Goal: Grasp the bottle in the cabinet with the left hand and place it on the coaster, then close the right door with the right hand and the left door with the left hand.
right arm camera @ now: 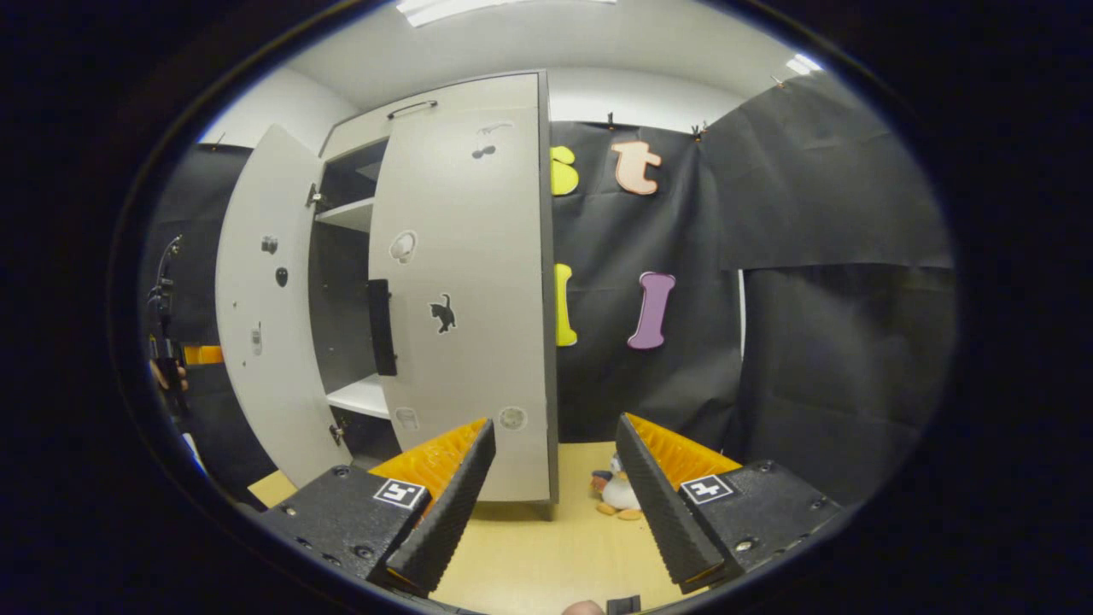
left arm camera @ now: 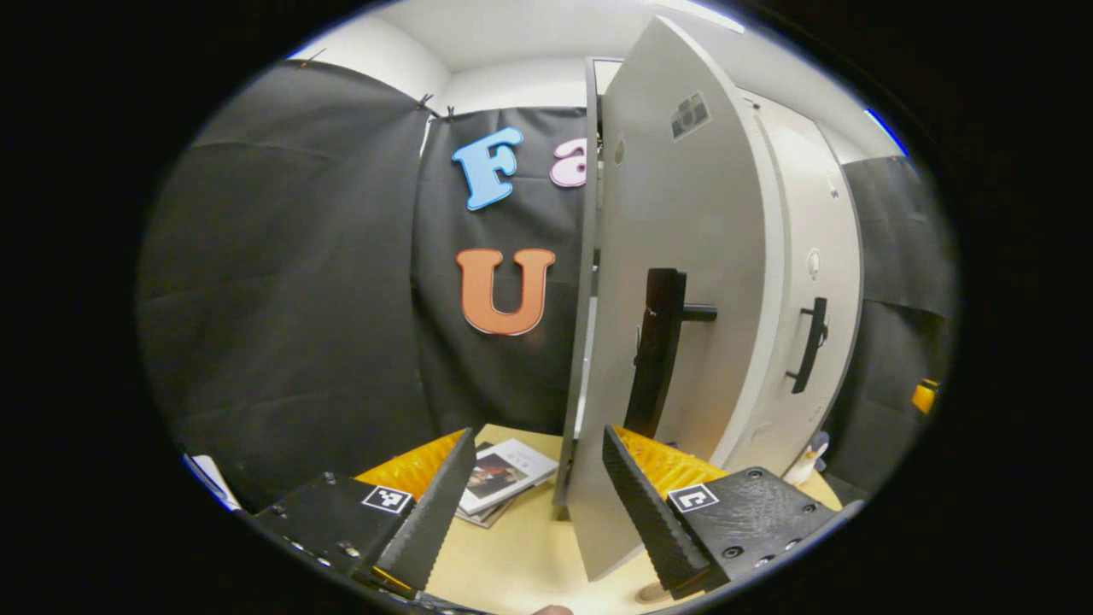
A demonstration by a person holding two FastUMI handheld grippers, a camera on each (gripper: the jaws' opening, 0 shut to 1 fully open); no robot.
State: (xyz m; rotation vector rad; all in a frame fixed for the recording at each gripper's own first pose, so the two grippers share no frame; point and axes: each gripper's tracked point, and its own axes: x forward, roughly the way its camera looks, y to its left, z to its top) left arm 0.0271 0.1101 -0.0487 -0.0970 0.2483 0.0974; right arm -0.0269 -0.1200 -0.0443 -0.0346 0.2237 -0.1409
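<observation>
Jaws of your left gripper (left arm camera: 538,504) gape empty before the ajar pale-grey cabinet left door (left arm camera: 675,282); your right gripper (right arm camera: 555,504) likewise spread, holding nothing.

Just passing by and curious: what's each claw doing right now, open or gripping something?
Left claw: open, holding nothing, the left door just ahead.
Right claw: open, holding nothing.

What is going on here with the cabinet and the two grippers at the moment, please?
A person is working at a pale cabinet with a handheld gripper in each hand. The right door looks closed or nearly so, while the left door stands partly open. The left gripper is open, its fingers either side of that door's free edge, near the black handle, gripping nothing. The right gripper is open too, held back from the cabinet. Some magazines lie on the table.
</observation>
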